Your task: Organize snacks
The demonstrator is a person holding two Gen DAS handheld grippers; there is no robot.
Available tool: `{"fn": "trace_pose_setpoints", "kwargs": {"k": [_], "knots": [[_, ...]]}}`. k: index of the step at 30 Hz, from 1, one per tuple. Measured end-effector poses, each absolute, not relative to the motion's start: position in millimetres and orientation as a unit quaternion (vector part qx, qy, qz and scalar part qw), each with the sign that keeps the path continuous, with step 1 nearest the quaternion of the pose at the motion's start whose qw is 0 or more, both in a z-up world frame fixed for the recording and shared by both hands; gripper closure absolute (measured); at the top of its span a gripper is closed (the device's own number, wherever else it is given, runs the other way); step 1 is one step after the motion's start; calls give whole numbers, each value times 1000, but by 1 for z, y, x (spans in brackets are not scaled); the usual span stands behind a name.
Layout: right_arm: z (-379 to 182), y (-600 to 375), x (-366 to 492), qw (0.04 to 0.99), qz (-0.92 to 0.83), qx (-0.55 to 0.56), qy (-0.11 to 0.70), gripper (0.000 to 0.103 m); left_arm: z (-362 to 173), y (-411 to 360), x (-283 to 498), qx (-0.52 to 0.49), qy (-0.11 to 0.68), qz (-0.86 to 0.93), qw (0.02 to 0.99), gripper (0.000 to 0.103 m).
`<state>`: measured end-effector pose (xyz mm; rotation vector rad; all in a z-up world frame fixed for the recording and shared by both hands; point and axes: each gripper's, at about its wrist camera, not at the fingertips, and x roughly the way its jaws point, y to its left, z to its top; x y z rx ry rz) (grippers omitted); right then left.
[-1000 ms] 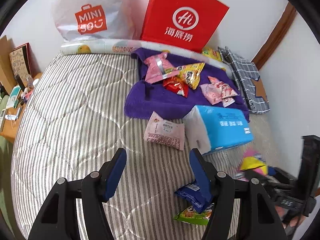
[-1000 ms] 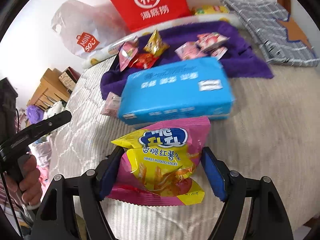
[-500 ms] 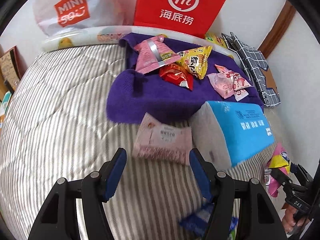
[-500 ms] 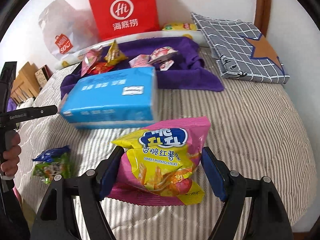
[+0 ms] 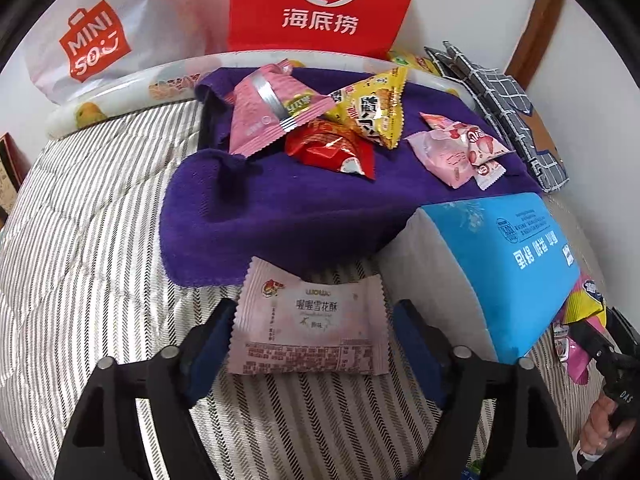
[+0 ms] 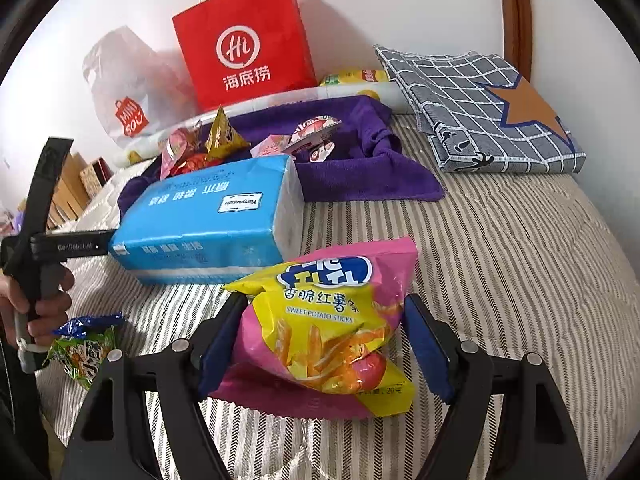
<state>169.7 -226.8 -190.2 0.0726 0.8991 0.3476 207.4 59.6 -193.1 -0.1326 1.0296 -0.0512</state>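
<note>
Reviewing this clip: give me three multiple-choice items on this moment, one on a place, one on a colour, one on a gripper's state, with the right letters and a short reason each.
1. Where does the pale pink snack packet lie?
A. on the purple towel
B. on the striped bedding, between the left gripper's fingers
C. inside the red paper bag

2. What colour is the tissue pack's wrapper?
A. blue
B. green
C. orange

3. What is the right gripper doing?
A. hanging open over bare bedding
B. gripping the tissue pack
C. holding the sweet potato sticks bag

Answers:
1 B, it lies on the stripes just below the purple towel, with the opening left gripper either side.
2 A, the wrapper is bright blue.
3 C, the sweet potato sticks bag sits between its fingers.
</note>
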Motion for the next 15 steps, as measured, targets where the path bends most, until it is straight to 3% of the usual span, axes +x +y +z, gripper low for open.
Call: {"fn": "trace_pose_setpoints", "kwargs": {"k": [4,9,15], "knots": [[-198,-222,170,882,169,33,439,25,-195,54,205,-45,484,-23,874,22],[-198,-214,164,888,166,5,429,25,-195,52,198,-7,478,-12,878,44],[-199,-212,162,889,161,2,429,24,-193,67,183,-18,476,1,879,45]]}}
